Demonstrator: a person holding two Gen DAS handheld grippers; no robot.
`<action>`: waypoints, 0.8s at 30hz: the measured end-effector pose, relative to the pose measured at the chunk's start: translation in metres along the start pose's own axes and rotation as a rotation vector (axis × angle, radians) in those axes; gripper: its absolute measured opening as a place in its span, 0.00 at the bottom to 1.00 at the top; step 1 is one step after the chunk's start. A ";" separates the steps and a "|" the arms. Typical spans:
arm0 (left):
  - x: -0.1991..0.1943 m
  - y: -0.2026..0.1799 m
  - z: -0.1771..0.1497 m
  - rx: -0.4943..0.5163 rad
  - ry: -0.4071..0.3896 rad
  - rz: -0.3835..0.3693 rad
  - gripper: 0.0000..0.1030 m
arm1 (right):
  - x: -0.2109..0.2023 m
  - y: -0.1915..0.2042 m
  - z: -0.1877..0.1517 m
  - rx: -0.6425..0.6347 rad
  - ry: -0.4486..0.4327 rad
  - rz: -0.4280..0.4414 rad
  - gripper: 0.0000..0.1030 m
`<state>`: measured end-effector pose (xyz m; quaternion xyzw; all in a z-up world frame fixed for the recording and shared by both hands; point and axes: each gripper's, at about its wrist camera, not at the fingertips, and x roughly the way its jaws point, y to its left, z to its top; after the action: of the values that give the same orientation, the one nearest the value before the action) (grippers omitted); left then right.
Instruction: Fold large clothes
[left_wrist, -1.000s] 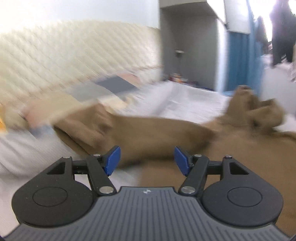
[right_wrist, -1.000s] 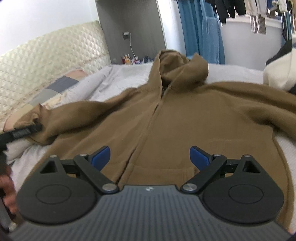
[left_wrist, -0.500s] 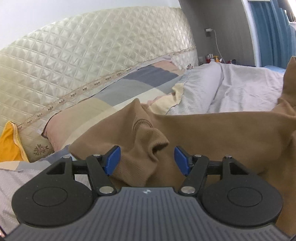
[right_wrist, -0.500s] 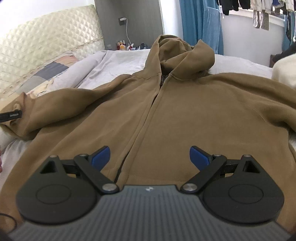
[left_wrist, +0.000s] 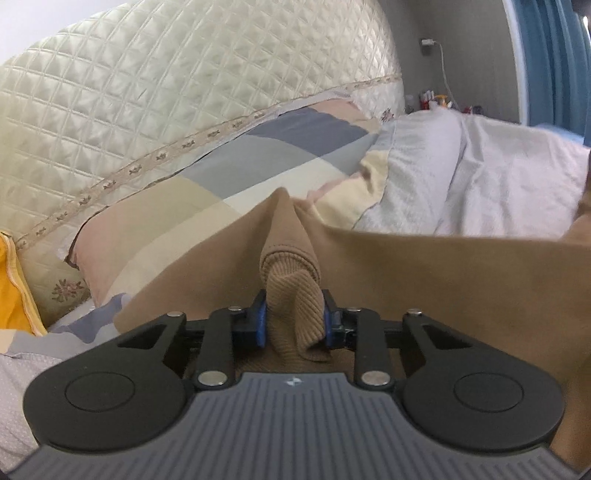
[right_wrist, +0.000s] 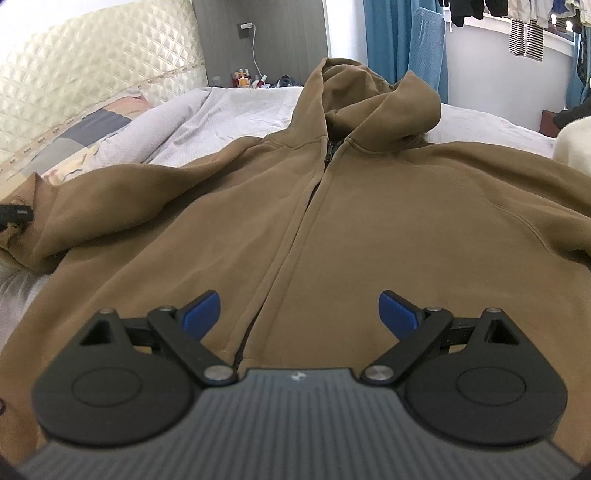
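Observation:
A brown zip-up hoodie (right_wrist: 369, 206) lies front up on the bed, hood (right_wrist: 369, 92) at the far end, zipper running down the middle. Its left sleeve (right_wrist: 92, 206) stretches out to the left. My left gripper (left_wrist: 293, 319) is shut on the ribbed cuff (left_wrist: 293, 306) of that sleeve, and the sleeve (left_wrist: 443, 280) runs off to the right. My right gripper (right_wrist: 299, 310) is open and empty, hovering over the hoodie's lower front near the hem, its jaws either side of the zipper.
A patchwork pillow (left_wrist: 258, 158) and a cream quilted headboard (left_wrist: 147, 92) lie beyond the cuff. A grey-white bedsheet (left_wrist: 498, 177) covers the bed. A yellow item (left_wrist: 14, 288) is at far left. Blue curtains (right_wrist: 402, 44) and hanging clothes (right_wrist: 524, 22) are behind the bed.
My left gripper swung toward the sleeve end, moved onto the ribbed cuff and closed on it. My right gripper stayed open and moved slightly closer over the hoodie's front.

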<state>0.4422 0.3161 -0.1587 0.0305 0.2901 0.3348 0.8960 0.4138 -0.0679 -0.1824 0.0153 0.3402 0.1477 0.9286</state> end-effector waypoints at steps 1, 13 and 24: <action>-0.005 0.001 0.004 -0.005 -0.004 -0.010 0.27 | 0.000 0.000 0.000 0.001 0.000 -0.001 0.91; -0.197 -0.007 0.095 -0.091 -0.284 -0.271 0.24 | -0.030 -0.004 0.005 0.031 -0.078 0.039 0.91; -0.378 -0.109 0.089 0.020 -0.394 -0.665 0.24 | -0.084 -0.063 0.011 0.205 -0.206 0.075 0.91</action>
<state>0.3239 0.0105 0.0766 0.0071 0.1098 0.0109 0.9939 0.3764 -0.1516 -0.1290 0.1376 0.2557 0.1444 0.9460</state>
